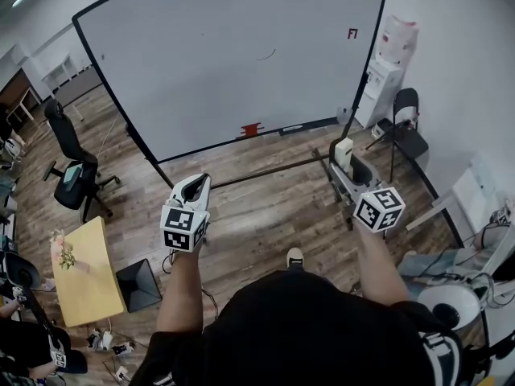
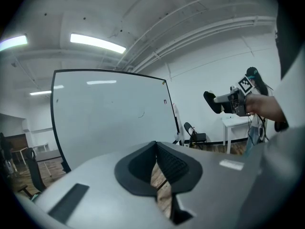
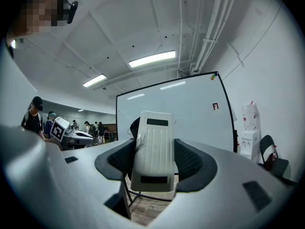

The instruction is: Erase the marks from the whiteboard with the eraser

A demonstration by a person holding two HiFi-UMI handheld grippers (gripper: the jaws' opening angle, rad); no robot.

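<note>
Right gripper (image 3: pixel 153 159) fingers (image 3: pixel 190 160) clamp the eraser (image 3: pixel 153 142); left gripper (image 2: pixel 157 171) closed, empty — best pressed flat across the whiteboard (image 1: pixel 233 55) marks (image 1: pixel 352 34).

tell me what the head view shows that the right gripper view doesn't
Only the head view shows the black swivel office chair and the small yellow wooden table. Only the right gripper view shows the long ceiling strip lights and people standing far behind. Both show the big white whiteboard, its small red mark and the white plastic eraser clamped in the right gripper.
</note>
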